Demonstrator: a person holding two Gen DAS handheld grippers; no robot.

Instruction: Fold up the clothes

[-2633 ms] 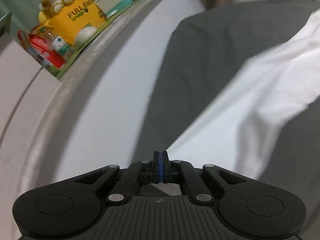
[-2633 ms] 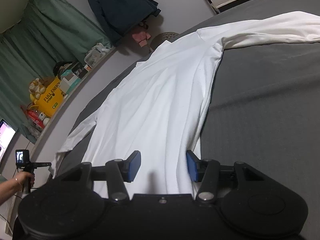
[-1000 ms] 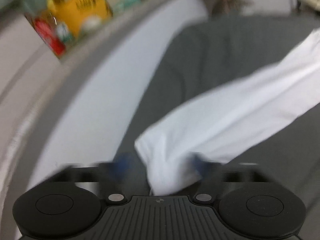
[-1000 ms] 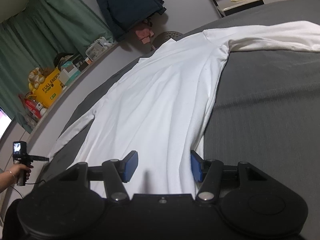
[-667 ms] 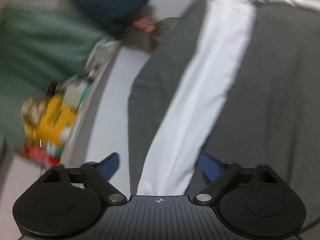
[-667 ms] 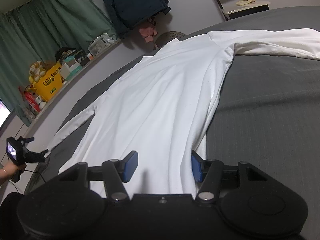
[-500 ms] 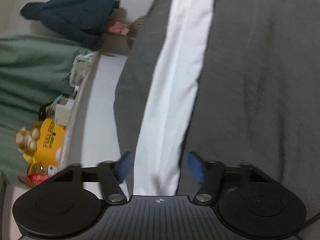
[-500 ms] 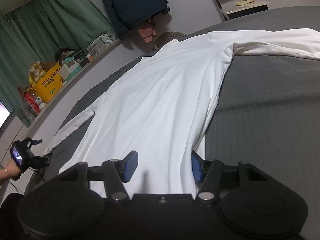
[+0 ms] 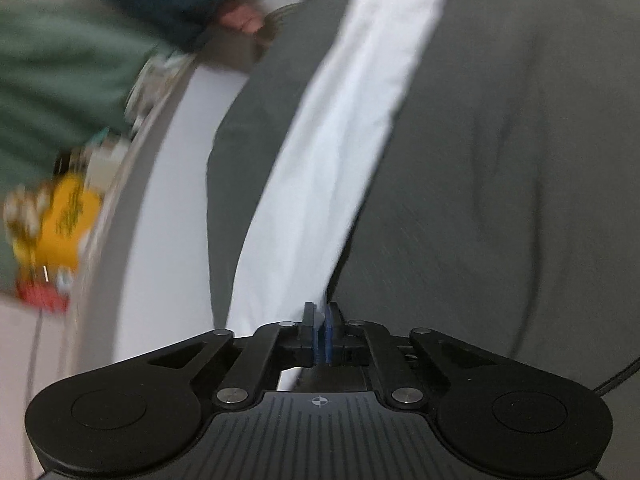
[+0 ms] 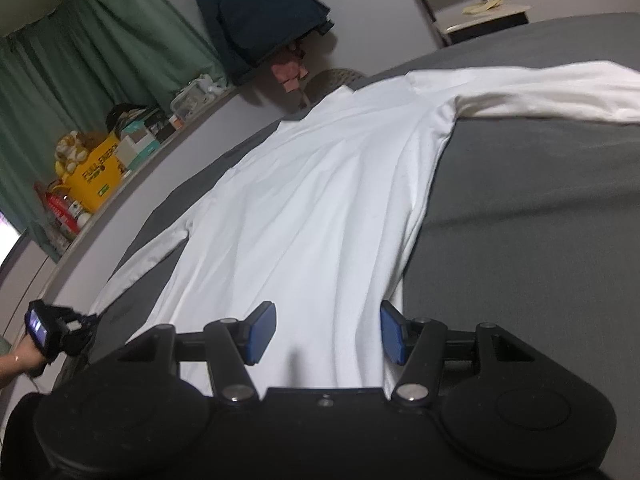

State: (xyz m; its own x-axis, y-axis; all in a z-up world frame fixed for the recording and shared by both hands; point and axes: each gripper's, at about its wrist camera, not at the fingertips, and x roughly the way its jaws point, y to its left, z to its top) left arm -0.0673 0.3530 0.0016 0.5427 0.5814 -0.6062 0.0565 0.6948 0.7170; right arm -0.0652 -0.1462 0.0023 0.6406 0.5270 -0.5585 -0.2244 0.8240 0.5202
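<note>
A white long-sleeved shirt (image 10: 320,208) lies spread flat on a grey bed cover (image 10: 520,240). In the left wrist view one sleeve (image 9: 320,160) runs away from me across the cover (image 9: 500,160). Its near end goes in between the blue pads of my left gripper (image 9: 320,332), whose jaws are closing and stand almost together on the cloth. The right wrist view shows that gripper (image 10: 94,316) small at the far left, at the sleeve's tip. My right gripper (image 10: 326,332) is open just above the shirt's hem, and its pads (image 10: 262,332) do not press the cloth.
A pale ledge (image 10: 132,200) runs along the bed's left side. It carries a yellow box (image 10: 98,176) and other clutter in front of a green curtain (image 10: 100,60). A dark jacket (image 10: 256,12) hangs on the wall. A small table (image 10: 480,20) stands at the far right.
The left gripper rolled, came down to the sleeve's end, and its jaws went from wide open to nearly together on the cloth. The right gripper stayed in place, open.
</note>
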